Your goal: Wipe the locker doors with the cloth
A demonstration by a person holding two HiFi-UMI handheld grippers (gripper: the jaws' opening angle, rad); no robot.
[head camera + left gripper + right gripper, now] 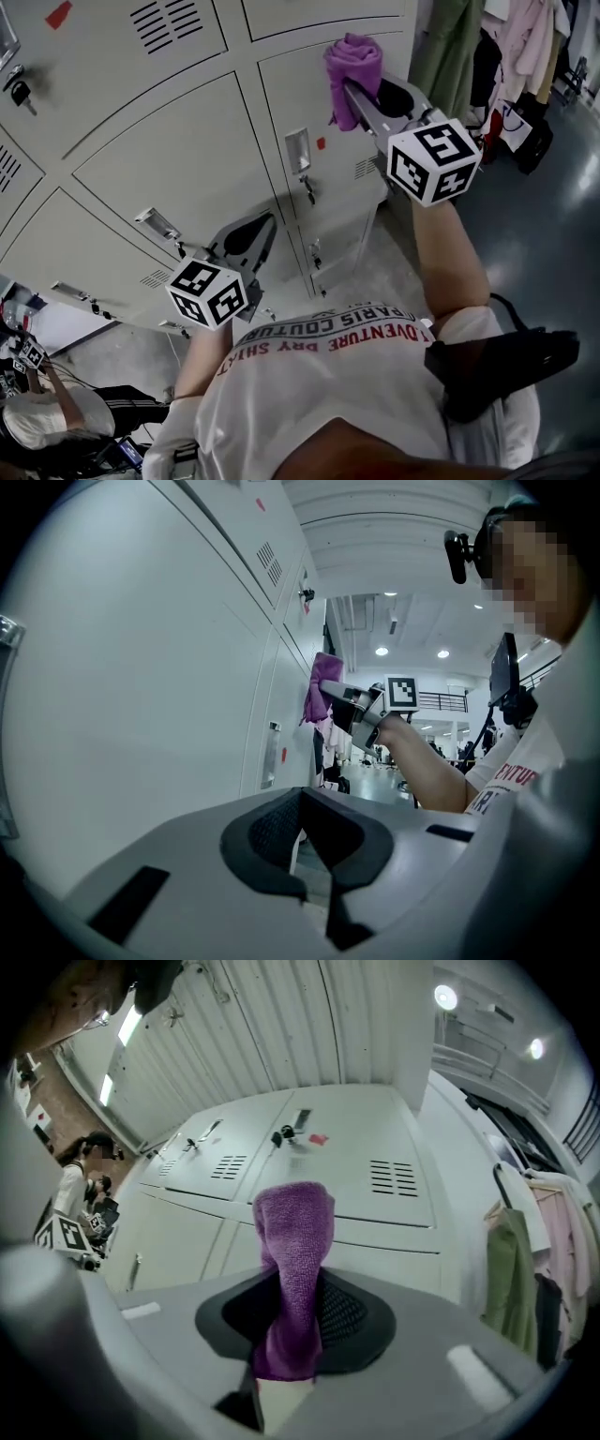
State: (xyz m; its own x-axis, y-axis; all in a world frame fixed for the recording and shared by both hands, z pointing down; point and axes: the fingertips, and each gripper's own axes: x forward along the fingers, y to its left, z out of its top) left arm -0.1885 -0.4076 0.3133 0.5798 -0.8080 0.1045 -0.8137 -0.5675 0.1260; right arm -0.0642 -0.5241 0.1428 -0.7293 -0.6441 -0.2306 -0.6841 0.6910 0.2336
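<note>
A purple cloth (354, 64) is pinched in my right gripper (362, 94) and held up against a pale grey locker door (309, 103). In the right gripper view the cloth (295, 1251) stands up out of the jaws of the right gripper (292, 1321), with the locker doors (337, 1162) behind it. My left gripper (248, 239) hangs lower, close to the lower doors, its jaws shut with nothing in them. The left gripper view looks past the left gripper (302, 841) along the locker face (141, 667) to the cloth (319, 686) and the right gripper (342, 703).
Recessed handles (298, 150) and keys in a lock (19, 92) stick out of the doors. Clothes hang on a rack (525, 47) at the right over dark floor (562, 234). Another person (47, 412) sits at the lower left.
</note>
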